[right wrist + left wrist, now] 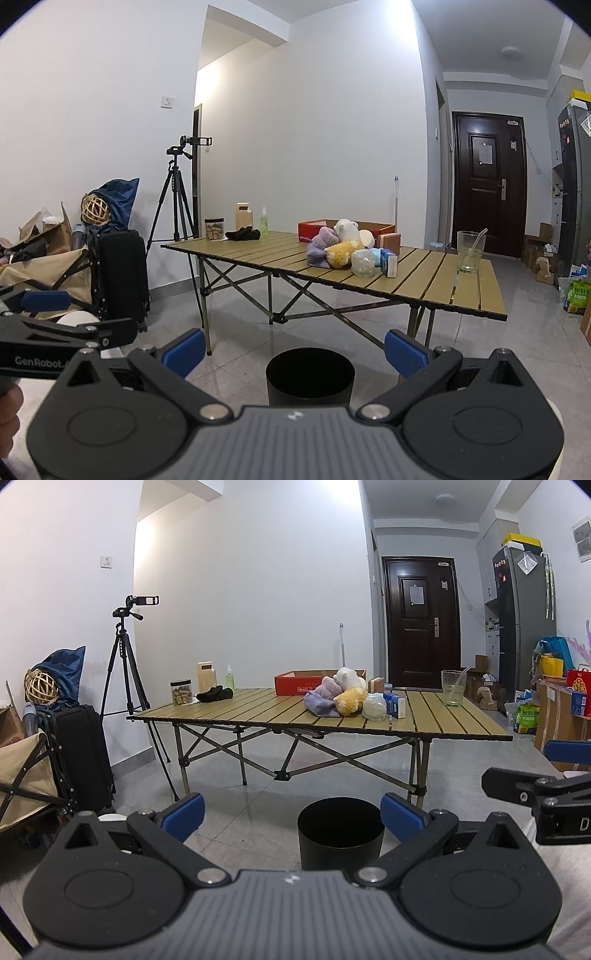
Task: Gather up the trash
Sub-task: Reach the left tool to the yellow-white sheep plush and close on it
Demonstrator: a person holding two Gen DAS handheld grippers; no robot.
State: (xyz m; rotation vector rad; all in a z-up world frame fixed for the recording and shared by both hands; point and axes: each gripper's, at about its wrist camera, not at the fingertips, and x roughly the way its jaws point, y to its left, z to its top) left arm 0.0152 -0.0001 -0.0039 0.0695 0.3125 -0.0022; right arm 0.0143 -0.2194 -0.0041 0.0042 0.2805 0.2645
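Showing a hand [9,410]: only right wrist.

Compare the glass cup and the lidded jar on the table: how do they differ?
The glass cup is open-topped, nearly empty, with a straw; the lidded jar has a dark lid and brownish contents. The cup stands alone at the table's door end, the jar at the opposite end beside a dark cloth. Both are clear and upright.

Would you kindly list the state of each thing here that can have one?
Left tongs: open, empty.
Right tongs: open, empty.
Bin: upright on the floor, no lid.
Glass: upright, straw inside.
Jar: lid on.
Door: shut.
Red box: open.
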